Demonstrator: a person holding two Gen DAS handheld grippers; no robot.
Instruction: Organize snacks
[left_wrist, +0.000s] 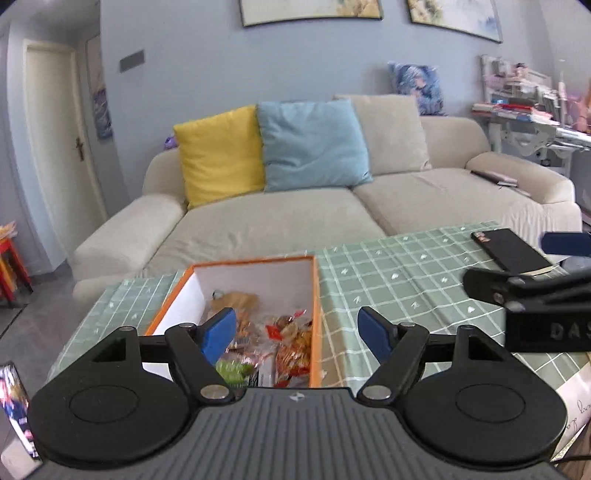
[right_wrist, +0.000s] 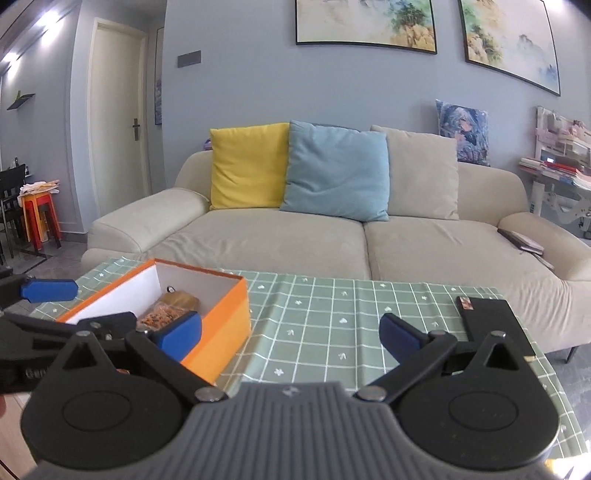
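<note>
An orange box (left_wrist: 316, 310) with white inner walls stands on the green checked tablecloth (left_wrist: 399, 280) and holds several wrapped snacks (left_wrist: 284, 343). My left gripper (left_wrist: 299, 332) hangs open just above the box's near end, nothing between its blue pads. In the right wrist view the same orange box (right_wrist: 225, 332) lies at the left with snacks (right_wrist: 166, 310) inside. My right gripper (right_wrist: 291, 332) is open and empty over the cloth to the right of the box. The other gripper's blue pad (right_wrist: 48, 290) shows at the left edge.
A black phone (left_wrist: 509, 249) lies flat at the table's far right, also the black phone (right_wrist: 491, 317). A beige sofa (right_wrist: 295, 236) with yellow and blue cushions stands behind the table. Red stools (right_wrist: 38, 218) are at far left. The right gripper's body (left_wrist: 535, 306) juts in.
</note>
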